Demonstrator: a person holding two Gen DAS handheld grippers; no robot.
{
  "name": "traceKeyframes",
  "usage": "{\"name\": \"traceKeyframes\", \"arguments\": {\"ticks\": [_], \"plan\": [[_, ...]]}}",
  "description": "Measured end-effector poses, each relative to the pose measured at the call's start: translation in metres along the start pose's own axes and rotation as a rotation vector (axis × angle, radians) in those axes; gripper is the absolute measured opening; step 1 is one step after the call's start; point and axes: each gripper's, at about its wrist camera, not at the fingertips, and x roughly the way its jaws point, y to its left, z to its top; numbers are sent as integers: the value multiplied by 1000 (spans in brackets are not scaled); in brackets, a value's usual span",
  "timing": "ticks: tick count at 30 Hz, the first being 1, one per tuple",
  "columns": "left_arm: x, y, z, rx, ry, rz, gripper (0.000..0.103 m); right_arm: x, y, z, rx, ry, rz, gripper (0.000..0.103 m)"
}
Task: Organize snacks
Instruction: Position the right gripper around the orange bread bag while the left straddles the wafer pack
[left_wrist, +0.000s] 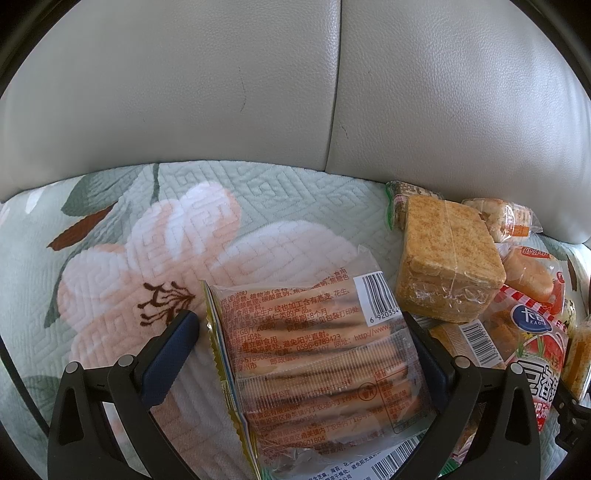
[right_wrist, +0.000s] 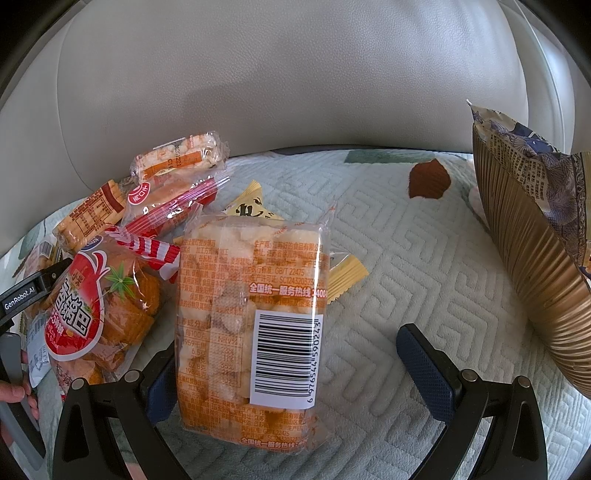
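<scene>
My left gripper (left_wrist: 299, 354) is spread wide over a clear plastic packet of long orange-brown biscuits (left_wrist: 314, 362) lying flat between its blue-padded fingers (left_wrist: 171, 354). The left pad is clear of the wrapper; the right one sits against its edge, so nothing is clamped. Ahead and to the right of it lies a cling-wrapped tan cake block (left_wrist: 448, 258), and beyond that a heap of small wrapped snacks.

My right gripper (right_wrist: 295, 373) is equally wide open. A clear packet of pale puffed-rice cubes with a white barcode label (right_wrist: 251, 325) lies between its fingers, nearer the left one, untouched by the right. Left of it sits a red-and-white bag of fried golden pieces (right_wrist: 107, 295); far right stands a gold-ribbed foil bag (right_wrist: 532, 258). Everything rests on a pale green quilted seat cover (right_wrist: 388, 258).
</scene>
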Motion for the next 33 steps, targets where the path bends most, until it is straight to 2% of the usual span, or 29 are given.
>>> {"name": "traceKeyframes", "arguments": {"ticks": [33], "plan": [[4, -11, -8, 7, -37, 18, 103, 3, -2, -4, -8, 1, 0, 103]]}}
